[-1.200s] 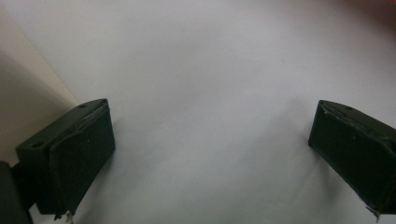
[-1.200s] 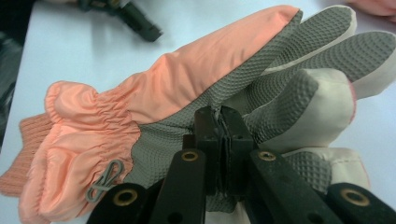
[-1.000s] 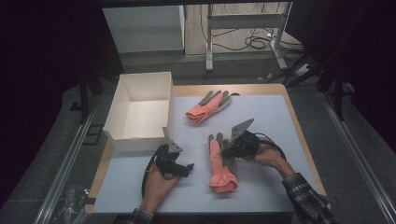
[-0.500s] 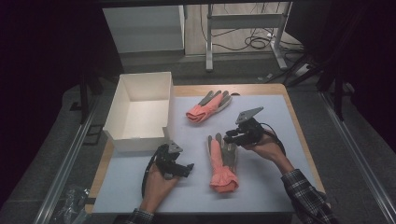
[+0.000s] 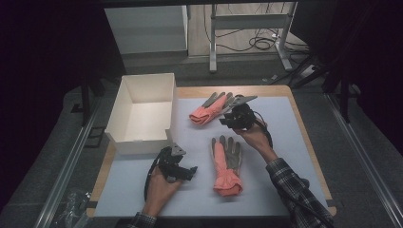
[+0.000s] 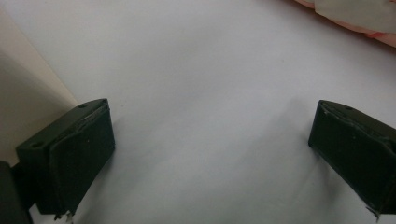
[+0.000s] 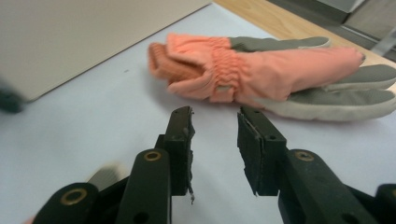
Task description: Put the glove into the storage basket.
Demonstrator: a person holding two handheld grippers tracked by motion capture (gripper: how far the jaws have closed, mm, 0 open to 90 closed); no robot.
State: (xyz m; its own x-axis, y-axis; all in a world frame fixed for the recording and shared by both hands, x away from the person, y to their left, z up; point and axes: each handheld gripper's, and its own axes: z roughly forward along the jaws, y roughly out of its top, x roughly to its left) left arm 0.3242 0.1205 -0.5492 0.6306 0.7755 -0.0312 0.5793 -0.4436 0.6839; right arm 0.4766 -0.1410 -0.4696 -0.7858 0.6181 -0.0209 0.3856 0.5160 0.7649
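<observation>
Two orange-and-grey gloves lie on the pale mat. The near glove (image 5: 227, 164) lies flat with its cuff toward me. The far glove (image 5: 209, 110) lies folded by the box, and the right gripper view has it close ahead (image 7: 261, 72). My right gripper (image 5: 225, 118) hovers just right of the far glove. Its jaws (image 7: 215, 126) have just been opening and stand partly open with nothing between them. My left gripper (image 5: 191, 170) rests on the mat left of the near glove, its jaws (image 6: 210, 140) wide open over bare mat.
A white open box (image 5: 124, 102) stands at the back left of the table, its wall close to the left gripper (image 6: 23, 107). The wooden table edge (image 5: 304, 128) frames the mat. Desk legs and cables lie on the floor behind.
My right gripper has left the near glove's fingers and moved away from me to the far glove. The near glove lies flat where it was. The left gripper has stayed put.
</observation>
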